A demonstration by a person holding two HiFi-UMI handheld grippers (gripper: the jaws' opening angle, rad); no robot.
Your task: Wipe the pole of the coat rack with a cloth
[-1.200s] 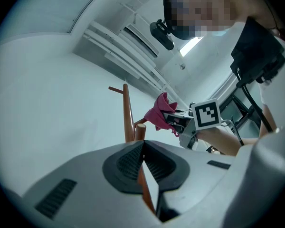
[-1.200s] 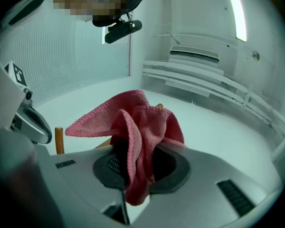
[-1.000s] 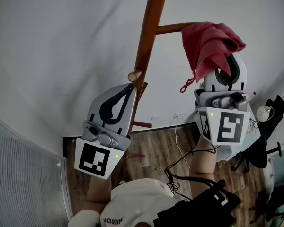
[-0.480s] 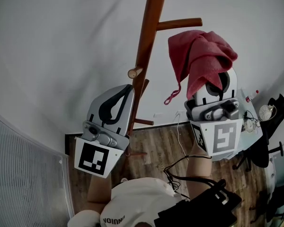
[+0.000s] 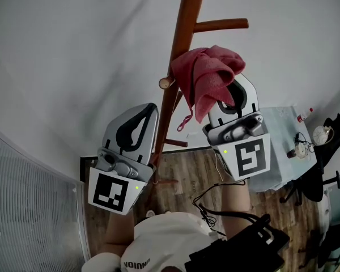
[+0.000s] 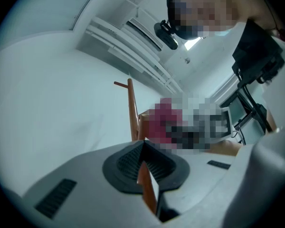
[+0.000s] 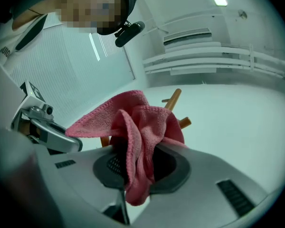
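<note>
Swept left and down over the last second by the right gripper, clear of the upper peg and in against the pole: that pink cloth, now bunched on the wood just above the short stub peg. Clamped tight on a fold of it, those right jaws, with loose ends spilling out on either side. Lower down, left gripper closed on the pole itself, apparently steadying the rack. Hardly shifted, that one.

On to progress: contact only just made, by the look of it, and no real stroke yet. Nearly the whole wipe left to do, then, up toward the top and down toward the wooden floor.

From the head view: cloth and pole together, both tools at once, but no look between the jaws. From the right gripper view: cloth pinched between the dark pads, pole peeking out behind, the contact itself hidden by folds. From the left gripper view: a sliver of brown pole squeezed between the pads, and the cloth higher up too blurred to read.
</note>
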